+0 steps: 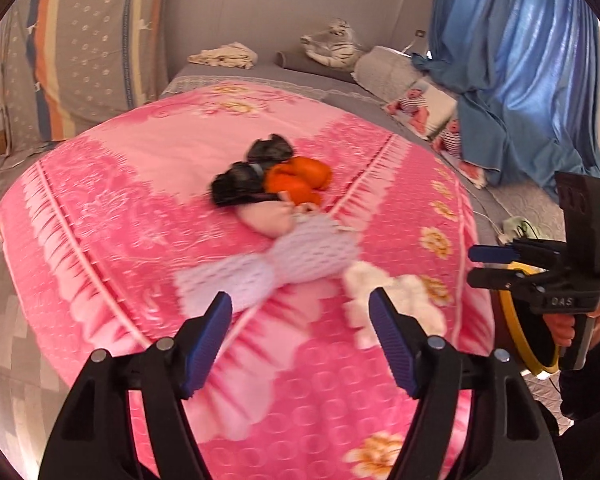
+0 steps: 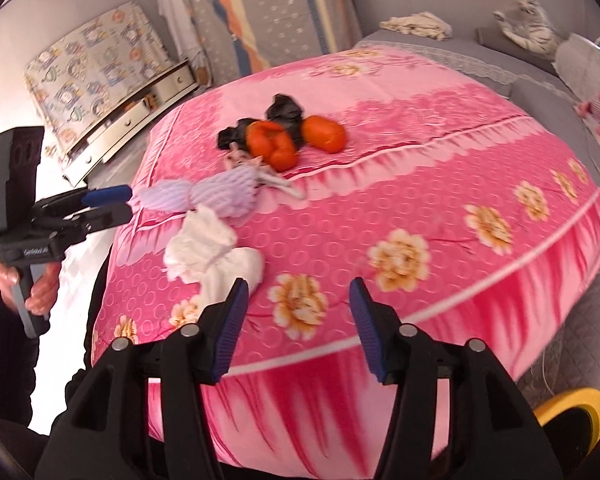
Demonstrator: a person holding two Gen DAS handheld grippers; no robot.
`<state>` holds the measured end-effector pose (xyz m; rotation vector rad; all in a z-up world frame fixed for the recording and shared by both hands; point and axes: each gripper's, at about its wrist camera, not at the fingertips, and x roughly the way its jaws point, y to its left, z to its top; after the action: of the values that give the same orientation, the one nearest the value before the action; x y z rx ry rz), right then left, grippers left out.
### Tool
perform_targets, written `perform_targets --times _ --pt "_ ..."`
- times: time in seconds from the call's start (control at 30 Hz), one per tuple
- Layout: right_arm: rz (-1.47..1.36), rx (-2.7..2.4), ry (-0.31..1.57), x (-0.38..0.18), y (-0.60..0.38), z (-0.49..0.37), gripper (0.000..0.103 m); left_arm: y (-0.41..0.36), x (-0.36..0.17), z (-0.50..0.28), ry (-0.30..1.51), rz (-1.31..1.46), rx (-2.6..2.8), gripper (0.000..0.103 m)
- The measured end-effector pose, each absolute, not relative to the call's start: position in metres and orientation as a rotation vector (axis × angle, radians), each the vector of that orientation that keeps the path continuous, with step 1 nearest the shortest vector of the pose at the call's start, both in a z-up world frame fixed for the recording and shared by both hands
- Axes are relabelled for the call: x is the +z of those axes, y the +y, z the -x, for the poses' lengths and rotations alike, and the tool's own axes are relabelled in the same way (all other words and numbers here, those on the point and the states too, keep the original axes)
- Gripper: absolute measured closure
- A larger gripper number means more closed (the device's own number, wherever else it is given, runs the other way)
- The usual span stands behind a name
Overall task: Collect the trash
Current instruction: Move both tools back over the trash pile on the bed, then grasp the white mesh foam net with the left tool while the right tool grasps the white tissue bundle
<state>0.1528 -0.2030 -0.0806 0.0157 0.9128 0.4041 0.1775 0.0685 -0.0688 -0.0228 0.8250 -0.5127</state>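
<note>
Both grippers hover over the near edge of a bed covered by a pink blanket (image 1: 112,200). The left gripper (image 1: 300,312) has its jaws spread wide with nothing between them, and the right gripper (image 2: 296,300) is likewise released. The trash lies mid-bed: a crumpled white tissue (image 2: 212,256) nearest, a pale purple wrapper (image 2: 220,196) just beyond, then orange peels (image 2: 272,144) against a black bag (image 2: 284,110).

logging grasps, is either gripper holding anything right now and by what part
Nothing is held. The left gripper and right gripper are both open above the pink blanket.
</note>
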Motion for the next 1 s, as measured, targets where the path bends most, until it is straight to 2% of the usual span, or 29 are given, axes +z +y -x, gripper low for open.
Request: perform_targets --times 0.13,0.37,0.47,0.9,1.0 --pt "0.007 0.429 0.931 -0.085 -0.187 -0.158 0.053 0.081 -0.073 -0.183 0.815 0.016 -0.502 0.034" --pt "0.073 0.471 0.931 -0.086 -0.164 -0.163 0.048 0.087 -0.073 -0.194 0.782 -0.012 -0.543 0.025" --pt "0.103 0.480 0.921 -0.085 -0.157 -0.164 0.044 0.083 -0.073 -0.200 0.775 -0.045 -0.547 0.025" --pt "0.169 0.526 0.942 -0.099 -0.140 -0.173 0.040 0.058 -0.093 -0.227 0.834 -0.129 -0.582 0.024" --pt "0.178 0.546 0.935 -0.099 -0.137 -0.174 0.037 0.054 -0.098 -0.233 0.847 -0.135 -0.587 0.024"
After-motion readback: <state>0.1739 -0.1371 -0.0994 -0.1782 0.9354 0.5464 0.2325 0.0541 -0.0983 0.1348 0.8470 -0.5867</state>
